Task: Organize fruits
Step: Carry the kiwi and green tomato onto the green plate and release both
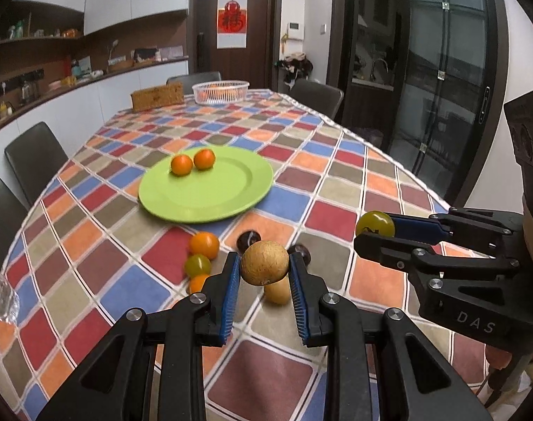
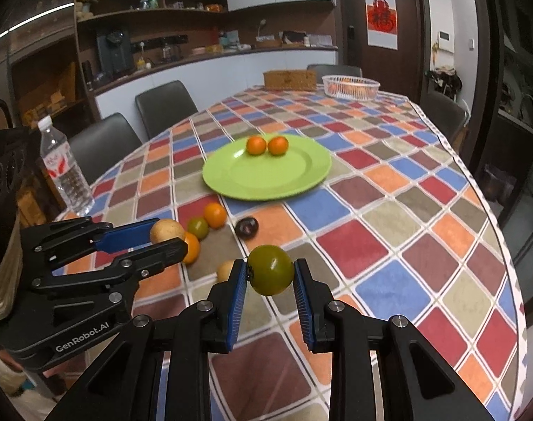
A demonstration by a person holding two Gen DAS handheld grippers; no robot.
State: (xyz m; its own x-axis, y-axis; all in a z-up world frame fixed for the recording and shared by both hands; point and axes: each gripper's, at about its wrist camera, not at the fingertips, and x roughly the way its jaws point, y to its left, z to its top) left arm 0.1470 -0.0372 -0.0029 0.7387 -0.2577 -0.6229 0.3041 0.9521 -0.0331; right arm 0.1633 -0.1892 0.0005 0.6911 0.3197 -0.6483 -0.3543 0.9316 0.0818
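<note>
My left gripper (image 1: 264, 269) is closed on a tan-brown round fruit (image 1: 264, 262), the blue pads pressing it on both sides, and it hangs clear above the tablecloth (image 1: 336, 217). My right gripper (image 2: 270, 275) is likewise clamped on a green fruit (image 2: 270, 269), also lifted off the cloth. So I have one piece in each hand, both of them short of the green plate (image 1: 231, 189).

Just below and beyond my left load, another tan fruit (image 1: 277, 291) lies on the cloth. To its left sits a small cluster: an orange fruit (image 1: 204, 244), a green one (image 1: 197, 265) touching it, and a second orange (image 1: 198, 282) partly hidden behind my finger. Two dark fruits (image 1: 248, 240) lie near there, one of them (image 1: 300, 251) half behind my right-hand pad.

The plate lies farther along the table, with two orange fruits (image 1: 181, 164) side by side near its far rim; most of the dish is bare. As I judge it, the sorting is early: two placed, two in transit, and six or so still loose on the cloth. What I have left is to carry both held pieces over the plate, set them down, then come back for the cluster.

At the far end stand a white basket (image 1: 220, 92) holding something orange and a woven box (image 1: 157, 96). A water bottle (image 2: 65, 168) stands at the table's left edge.
</note>
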